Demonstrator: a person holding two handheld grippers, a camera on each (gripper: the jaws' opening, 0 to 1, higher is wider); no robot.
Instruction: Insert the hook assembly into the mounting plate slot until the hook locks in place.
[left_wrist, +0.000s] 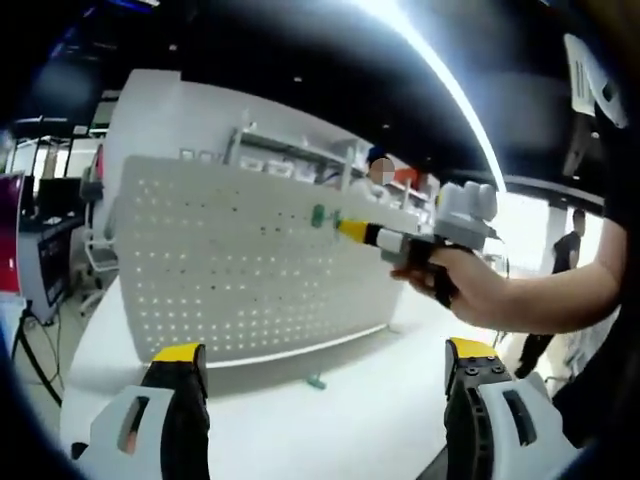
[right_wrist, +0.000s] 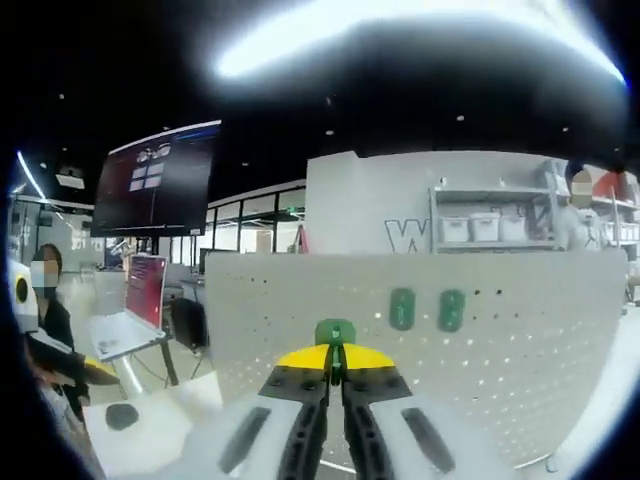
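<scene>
A white pegboard mounting plate (left_wrist: 240, 270) stands upright on a white table (left_wrist: 330, 420). My right gripper (left_wrist: 352, 230), held in a person's hand, reaches in from the right with its yellow tips at the board, touching a green hook piece (left_wrist: 320, 215). In the right gripper view my right gripper (right_wrist: 336, 358) is shut on a green hook assembly (right_wrist: 335, 332) close to the plate (right_wrist: 500, 380). Two more green hooks (right_wrist: 402, 308) (right_wrist: 451, 310) hang on the plate to its right. My left gripper (left_wrist: 325, 355) stands open low in front of the board, holding nothing.
A small green piece (left_wrist: 316, 381) lies on the table at the board's foot. Shelves with white bins (right_wrist: 480, 228) and standing people are behind the board. A seated person (right_wrist: 45, 310), a laptop (right_wrist: 140, 300) and a monitor (left_wrist: 55, 255) are off to the left.
</scene>
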